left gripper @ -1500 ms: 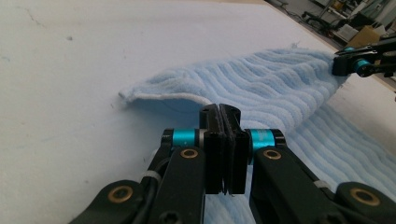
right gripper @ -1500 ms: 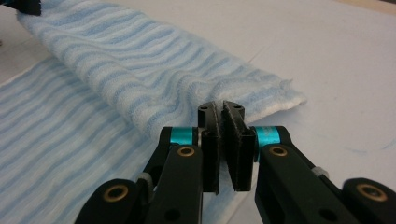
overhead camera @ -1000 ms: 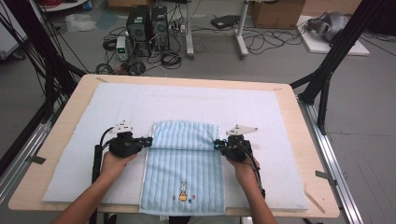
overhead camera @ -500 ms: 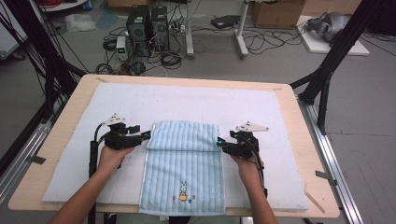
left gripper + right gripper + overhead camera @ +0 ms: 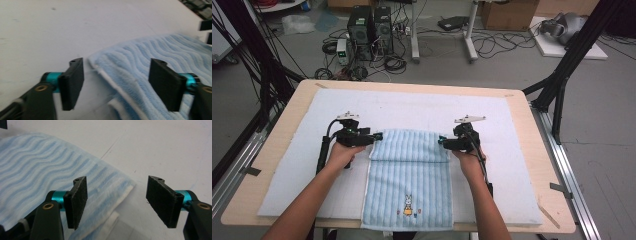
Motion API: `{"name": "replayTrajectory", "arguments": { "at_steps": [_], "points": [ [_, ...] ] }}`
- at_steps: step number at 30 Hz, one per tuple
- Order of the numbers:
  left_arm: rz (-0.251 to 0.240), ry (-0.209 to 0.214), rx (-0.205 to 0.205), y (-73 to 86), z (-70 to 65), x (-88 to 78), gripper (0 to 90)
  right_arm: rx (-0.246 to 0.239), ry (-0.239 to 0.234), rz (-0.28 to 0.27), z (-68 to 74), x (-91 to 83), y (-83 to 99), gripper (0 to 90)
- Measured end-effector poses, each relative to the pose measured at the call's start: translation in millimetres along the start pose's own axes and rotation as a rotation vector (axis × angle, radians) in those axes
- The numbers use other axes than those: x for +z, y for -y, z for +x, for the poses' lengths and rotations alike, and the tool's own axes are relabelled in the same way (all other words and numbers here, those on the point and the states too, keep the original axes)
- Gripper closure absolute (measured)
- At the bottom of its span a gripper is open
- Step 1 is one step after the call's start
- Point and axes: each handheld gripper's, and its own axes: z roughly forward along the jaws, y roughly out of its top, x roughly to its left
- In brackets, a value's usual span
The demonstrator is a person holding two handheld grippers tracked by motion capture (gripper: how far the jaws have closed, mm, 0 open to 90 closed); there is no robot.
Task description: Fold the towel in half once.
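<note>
A light blue striped towel (image 5: 409, 175) lies on the white mat (image 5: 412, 107), its far part folded back over itself and a small rabbit picture (image 5: 408, 205) near the front edge. My left gripper (image 5: 378, 136) is level at the fold's far left corner. It stands open after letting go, and its jaws have just been closing a little. In the left gripper view the towel's corner (image 5: 130, 72) lies loose between the pads (image 5: 72, 82) of my left gripper (image 5: 116, 82). My right gripper (image 5: 441, 141) (image 5: 117, 202) has just been opening, and the far right towel corner (image 5: 107, 187) lies free below it.
The mat covers most of a wooden table (image 5: 532, 150), whose front edge the towel overhangs. Black frame posts (image 5: 562, 75) rise at the table's left and right. On the floor beyond are computer towers (image 5: 369, 25), cables and a cardboard box (image 5: 507, 12).
Both grippers were shut on the folded towel edge. They have opened, let it go and moved toward the far corners of the fold. The towel has stayed folded.
</note>
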Motion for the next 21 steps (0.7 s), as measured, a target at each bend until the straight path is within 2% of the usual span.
{"name": "replayTrajectory", "arguments": {
  "at_steps": [1, 4, 7, 9, 10, 12, 13, 14, 16, 21],
  "points": [
    [0.010, -0.018, 0.014, -0.3, -0.9, 3.9, 36.4, 0.011, -0.004, 0.011, 0.7, 4.0, -2.1, 35.4],
    [0.024, -0.025, 0.024, -1.1, -3.7, 13.5, 37.8, 0.009, -0.008, 0.054, 4.5, 16.8, -5.7, 40.0],
    [0.054, -0.056, 0.053, -0.3, -6.4, 21.1, 44.0, -0.016, 0.028, 0.100, 6.6, 29.7, -4.1, 44.3],
    [0.051, -0.073, 0.054, -0.4, -6.8, 22.4, 50.6, -0.017, 0.035, 0.108, 5.1, 34.0, -2.4, 50.3],
    [0.054, -0.062, 0.049, -0.5, -6.2, 22.2, 56.8, -0.022, 0.042, 0.108, 4.7, 33.9, -2.9, 54.1],
    [0.060, -0.066, 0.068, 0.3, -7.2, 22.9, 74.1, -0.042, 0.056, 0.113, 4.5, 33.1, -3.2, 68.5],
    [0.052, -0.064, 0.083, 0.4, -7.8, 22.9, 80.7, -0.050, 0.051, 0.116, 3.9, 32.5, -3.3, 74.6],
    [0.040, -0.059, 0.082, -0.1, -8.6, 22.4, 82.5, -0.061, 0.048, 0.115, 3.3, 31.8, -3.7, 80.9],
    [0.012, -0.051, 0.087, -2.1, -9.0, 18.8, 84.1, -0.074, 0.052, 0.098, 3.6, 30.2, -4.4, 86.0],
    [-0.074, 0.019, 0.067, -8.6, -8.8, 2.3, 83.8, -0.066, 0.037, 0.017, 5.5, 21.5, -8.3, 86.5]
  ]
}}
